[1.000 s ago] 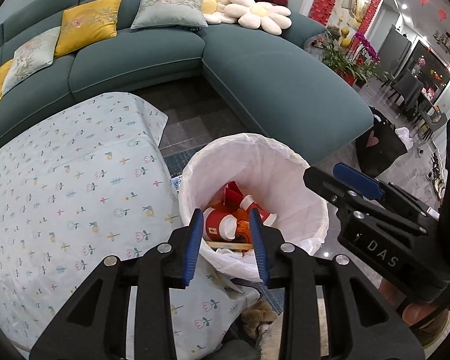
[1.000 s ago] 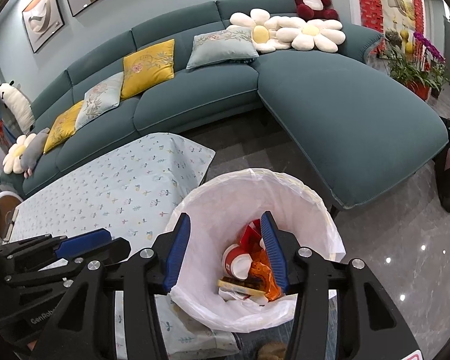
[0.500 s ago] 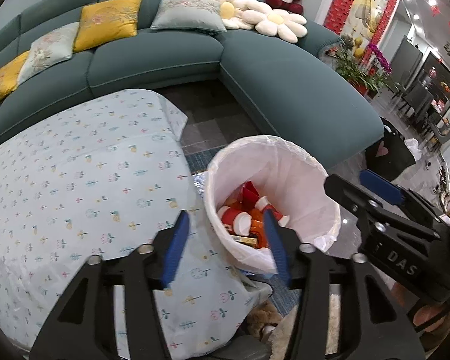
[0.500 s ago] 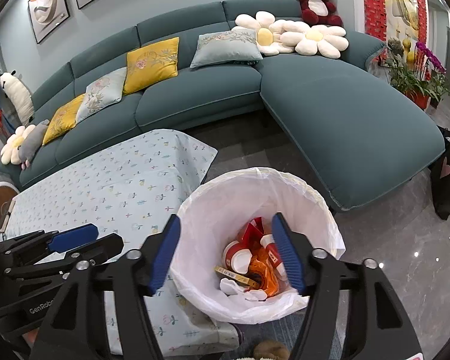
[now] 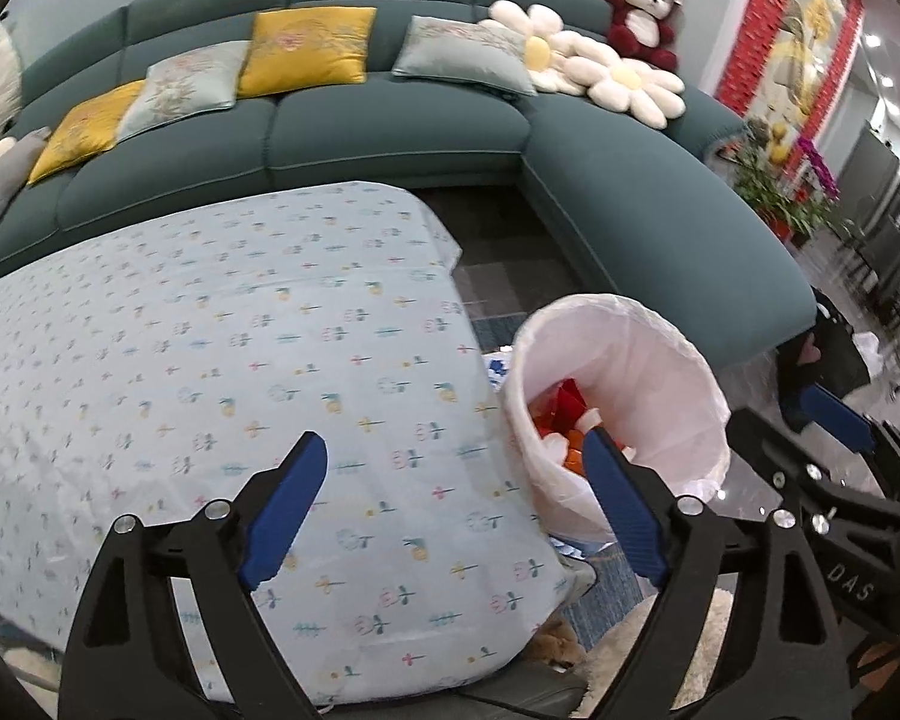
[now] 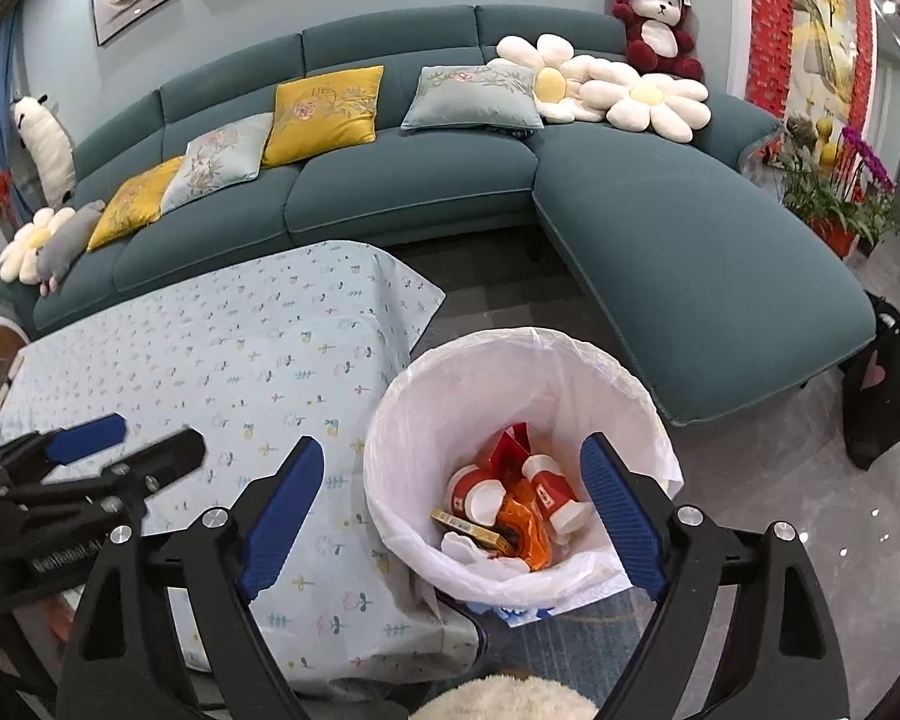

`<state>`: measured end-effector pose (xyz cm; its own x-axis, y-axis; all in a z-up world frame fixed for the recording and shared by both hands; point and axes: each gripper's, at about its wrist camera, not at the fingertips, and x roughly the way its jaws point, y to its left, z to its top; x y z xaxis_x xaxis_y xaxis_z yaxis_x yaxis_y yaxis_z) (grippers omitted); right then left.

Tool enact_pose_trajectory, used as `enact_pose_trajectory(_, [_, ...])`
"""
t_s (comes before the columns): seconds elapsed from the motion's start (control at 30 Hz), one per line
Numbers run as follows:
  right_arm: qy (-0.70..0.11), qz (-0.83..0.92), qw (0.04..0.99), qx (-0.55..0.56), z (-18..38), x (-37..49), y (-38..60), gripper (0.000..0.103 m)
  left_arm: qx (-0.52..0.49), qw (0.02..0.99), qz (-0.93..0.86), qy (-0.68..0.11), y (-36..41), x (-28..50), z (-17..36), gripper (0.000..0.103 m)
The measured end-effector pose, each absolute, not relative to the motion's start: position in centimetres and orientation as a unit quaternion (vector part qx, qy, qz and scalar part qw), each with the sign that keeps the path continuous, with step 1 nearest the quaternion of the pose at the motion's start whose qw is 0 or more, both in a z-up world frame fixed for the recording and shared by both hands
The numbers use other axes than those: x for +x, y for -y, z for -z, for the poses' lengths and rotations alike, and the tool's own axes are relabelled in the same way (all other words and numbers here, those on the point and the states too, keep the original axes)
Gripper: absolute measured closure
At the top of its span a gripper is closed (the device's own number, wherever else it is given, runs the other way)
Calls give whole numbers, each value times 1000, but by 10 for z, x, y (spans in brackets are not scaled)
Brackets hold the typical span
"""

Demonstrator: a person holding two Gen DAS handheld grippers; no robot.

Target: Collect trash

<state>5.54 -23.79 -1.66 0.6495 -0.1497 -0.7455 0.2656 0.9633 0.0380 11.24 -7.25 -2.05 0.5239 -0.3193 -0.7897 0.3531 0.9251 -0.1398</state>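
A bin with a white liner (image 6: pixel 624 396) stands on the floor by the table's right end. It holds trash: red-and-white cups (image 6: pixel 471 489), an orange wrapper (image 6: pixel 528 525) and a yellow box (image 6: pixel 471 531). It also shows in the left wrist view (image 5: pixel 678 384). My right gripper (image 6: pixel 453 507) is wide open and empty above the bin. My left gripper (image 5: pixel 456 501) is wide open and empty over the table's right end, left of the bin. Each gripper shows in the other's view, the right one (image 5: pixel 822 468) and the left one (image 6: pixel 108 450).
A low table under a pale floral cloth (image 5: pixel 210 360) fills the left side. A teal corner sofa (image 6: pixel 690 240) with cushions and plush toys runs behind. A black bag (image 6: pixel 888 384) stands on the grey floor at right. A fluffy rug (image 6: pixel 510 699) lies below.
Both grippers opened from narrow to wide. Both pulled up and back from the bin; the left one swung left over the table.
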Motion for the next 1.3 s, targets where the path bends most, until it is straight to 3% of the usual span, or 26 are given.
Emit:
enact_pose_trajectory(0.2, [-413, 113, 901, 72, 18, 48, 230, 16, 26, 876, 178, -448, 62, 103, 19, 14])
enact_pose_trajectory(0.23, [-415, 112, 900, 74, 18, 46, 229, 12, 28, 876, 176, -448, 61, 101, 20, 14])
enact_pose_trajectory(0.57, [-427, 127, 891, 85, 25, 33, 228, 12, 39, 877, 169, -448, 60, 87, 24, 13])
enact_pose_trajectory(0.63, [-429, 129, 890, 88, 26, 30, 228, 7, 39, 877, 165, -449, 60, 85, 25, 13])
enact_pose_trajectory(1.3, [-424, 134, 892, 84, 24, 22, 227, 7, 67, 879, 157, -446, 67, 78, 24, 13])
